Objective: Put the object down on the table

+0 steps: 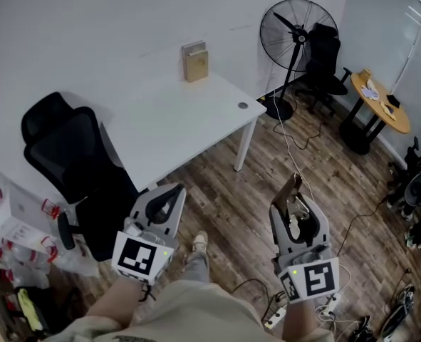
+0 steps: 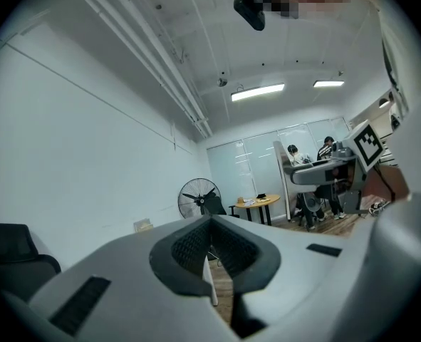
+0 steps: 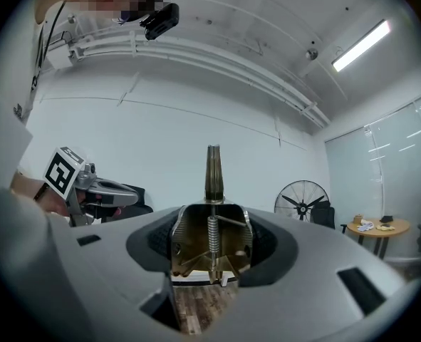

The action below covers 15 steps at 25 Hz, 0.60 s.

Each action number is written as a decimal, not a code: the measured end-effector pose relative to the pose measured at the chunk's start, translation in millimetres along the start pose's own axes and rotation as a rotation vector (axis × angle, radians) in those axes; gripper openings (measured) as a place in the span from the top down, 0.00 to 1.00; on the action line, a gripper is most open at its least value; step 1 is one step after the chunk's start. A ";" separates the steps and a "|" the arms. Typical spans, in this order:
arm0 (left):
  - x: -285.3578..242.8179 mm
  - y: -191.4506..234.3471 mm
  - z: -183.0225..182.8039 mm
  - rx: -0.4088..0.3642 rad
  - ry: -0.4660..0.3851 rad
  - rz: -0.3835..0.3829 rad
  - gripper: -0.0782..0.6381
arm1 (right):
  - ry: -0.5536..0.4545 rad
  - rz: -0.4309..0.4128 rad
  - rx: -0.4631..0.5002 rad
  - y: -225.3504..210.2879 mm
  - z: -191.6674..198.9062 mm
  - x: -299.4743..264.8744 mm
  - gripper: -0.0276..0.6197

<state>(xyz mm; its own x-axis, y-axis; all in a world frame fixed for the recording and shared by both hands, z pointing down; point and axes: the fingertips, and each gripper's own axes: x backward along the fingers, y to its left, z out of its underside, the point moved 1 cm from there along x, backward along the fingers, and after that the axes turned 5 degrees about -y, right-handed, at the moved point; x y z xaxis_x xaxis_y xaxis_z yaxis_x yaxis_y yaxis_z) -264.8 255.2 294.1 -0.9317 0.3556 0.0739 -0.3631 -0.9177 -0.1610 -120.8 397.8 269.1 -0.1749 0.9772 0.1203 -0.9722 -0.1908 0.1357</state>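
A black office chair [image 1: 68,144] stands at far left. Beside it the left gripper [image 1: 172,193] hangs over the wooden floor [image 1: 231,198], its jaws closed together on nothing. Beyond lies the white surface [image 1: 189,120], with a small tan box [image 1: 194,63] by the wall. Further right, the right gripper [image 1: 296,216] is clenched on the metal clip [image 1: 290,189] (a sprung, brassy thing), which is in the air and well apart from the surface. A fan [image 1: 295,23] stands behind.
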 end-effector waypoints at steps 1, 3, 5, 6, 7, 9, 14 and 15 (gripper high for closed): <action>-7.5 4.3 1.7 0.005 0.000 0.000 0.86 | 0.007 0.000 0.000 -4.3 3.2 -8.1 0.63; -22.5 14.2 6.8 0.015 0.005 -0.001 0.86 | 0.018 0.002 -0.003 -12.6 9.6 -25.1 0.63; -38.8 26.2 13.7 0.018 0.018 0.001 0.86 | 0.029 0.003 -0.007 -20.8 16.7 -43.8 0.63; -47.8 32.5 17.3 0.018 0.025 0.004 0.86 | 0.036 0.004 -0.008 -25.0 20.5 -53.5 0.63; -57.1 38.7 20.9 0.019 0.032 0.007 0.86 | 0.044 0.005 -0.008 -29.2 24.4 -63.2 0.63; -76.3 51.8 27.0 0.023 0.039 0.013 0.86 | 0.061 0.010 -0.009 -37.3 32.0 -83.5 0.63; -122.1 85.8 33.9 0.050 0.025 0.036 0.86 | 0.101 0.026 -0.026 -51.9 47.6 -134.9 0.63; -131.7 92.9 35.2 0.055 0.024 0.043 0.86 | 0.109 0.028 -0.028 -54.8 49.8 -146.0 0.63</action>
<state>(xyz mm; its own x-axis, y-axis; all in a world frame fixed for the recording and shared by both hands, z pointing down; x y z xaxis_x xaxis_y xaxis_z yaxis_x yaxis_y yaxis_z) -175.5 116.9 304.1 -0.9466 0.3193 0.0445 -0.3223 -0.9404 -0.1090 -34.3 260.9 293.1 -0.2163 0.9762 0.0160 -0.9704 -0.2167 0.1063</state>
